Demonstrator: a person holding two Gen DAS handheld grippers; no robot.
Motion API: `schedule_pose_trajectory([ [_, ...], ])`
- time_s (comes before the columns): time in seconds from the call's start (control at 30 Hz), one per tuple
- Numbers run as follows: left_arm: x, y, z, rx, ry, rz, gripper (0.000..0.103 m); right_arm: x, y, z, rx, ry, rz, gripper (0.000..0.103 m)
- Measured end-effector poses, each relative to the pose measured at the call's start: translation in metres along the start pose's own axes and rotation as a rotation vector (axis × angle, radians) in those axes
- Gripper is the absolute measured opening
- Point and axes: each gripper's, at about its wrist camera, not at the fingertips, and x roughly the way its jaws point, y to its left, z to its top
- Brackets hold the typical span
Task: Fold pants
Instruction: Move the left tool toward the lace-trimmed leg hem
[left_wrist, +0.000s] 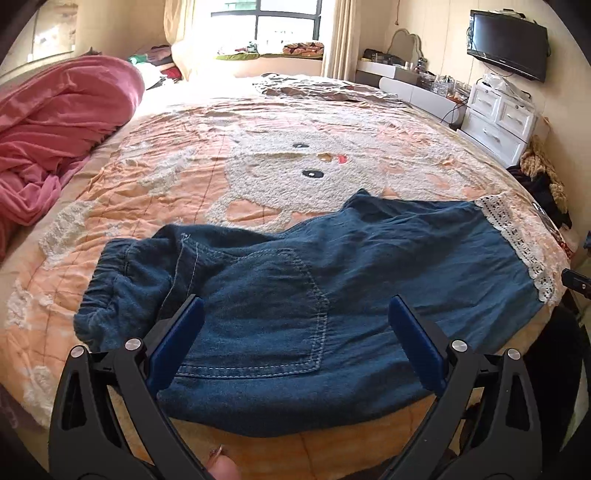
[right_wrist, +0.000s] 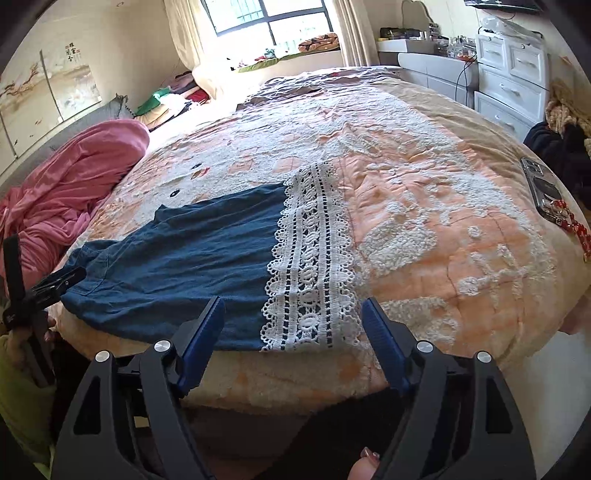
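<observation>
Blue denim pants (left_wrist: 332, 266) lie flat on the bed near its front edge, folded lengthwise. The elastic waistband (left_wrist: 110, 280) is at the left and a back pocket faces up. The white lace hem (right_wrist: 314, 258) is at the right. My left gripper (left_wrist: 295, 310) hovers open above the pocket area, nothing pinched between its blue pads. My right gripper (right_wrist: 293, 304) is open over the lace hem at the bed's front edge, with its pads clear of the cloth. The left gripper also shows at the left of the right wrist view (right_wrist: 55, 280), by the waistband end.
The peach quilt (left_wrist: 280, 166) with a white cartoon figure covers the bed. A pink blanket (left_wrist: 55, 129) is heaped at the left. A phone with red beads (right_wrist: 546, 192) lies at the bed's right edge. White drawers (left_wrist: 498, 118) and dark clothes stand beyond.
</observation>
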Motion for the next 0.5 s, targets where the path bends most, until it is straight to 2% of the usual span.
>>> schedule_pose_trajectory([
  [0.5, -0.035, -0.079, 0.021, 0.122, -0.031, -0.121, 0.093, -0.039, -0.008, -0.007, 0.038, -0.075, -0.014, 0.089],
])
